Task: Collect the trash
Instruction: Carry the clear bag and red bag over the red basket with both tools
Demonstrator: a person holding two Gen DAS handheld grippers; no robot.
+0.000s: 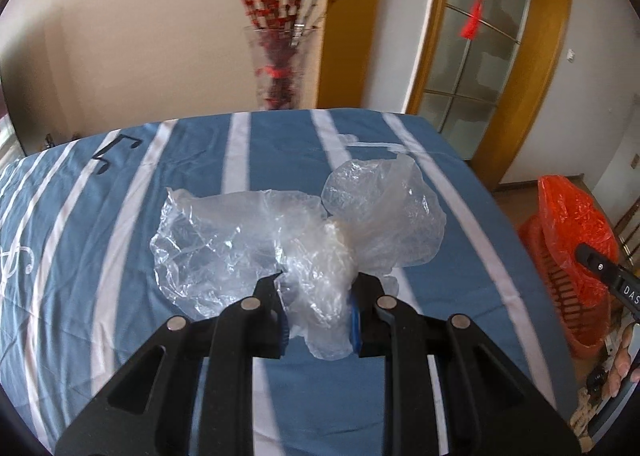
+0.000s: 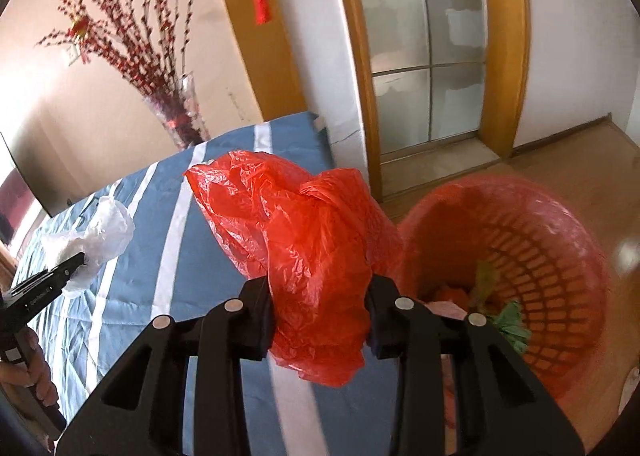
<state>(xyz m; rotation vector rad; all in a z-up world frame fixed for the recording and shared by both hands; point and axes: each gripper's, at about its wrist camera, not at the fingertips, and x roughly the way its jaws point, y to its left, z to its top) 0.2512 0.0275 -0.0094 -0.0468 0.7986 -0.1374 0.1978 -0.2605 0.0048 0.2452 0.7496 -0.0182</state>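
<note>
My left gripper [image 1: 318,296] is shut on a crumpled clear plastic bag [image 1: 280,232] over the blue striped bed [image 1: 120,216]. The bag's loose ends spread left and right past the fingers. My right gripper [image 2: 320,308] is shut on a crumpled red plastic bag [image 2: 304,232], held at the bed's right edge beside the red trash basket [image 2: 532,256]. The basket has a pink liner and holds green and orange scraps. The clear bag also shows in the right wrist view [image 2: 96,240], with the left gripper [image 2: 60,272] on it. The red bag [image 1: 572,224] and right gripper show at the right of the left wrist view.
A tall glass vase of red-blossom branches [image 1: 280,64] stands behind the bed. A wood-framed glass door [image 2: 428,56] is beyond the basket. Wooden floor [image 2: 580,160] lies around the basket. A dark TV screen [image 2: 24,184] stands at the left.
</note>
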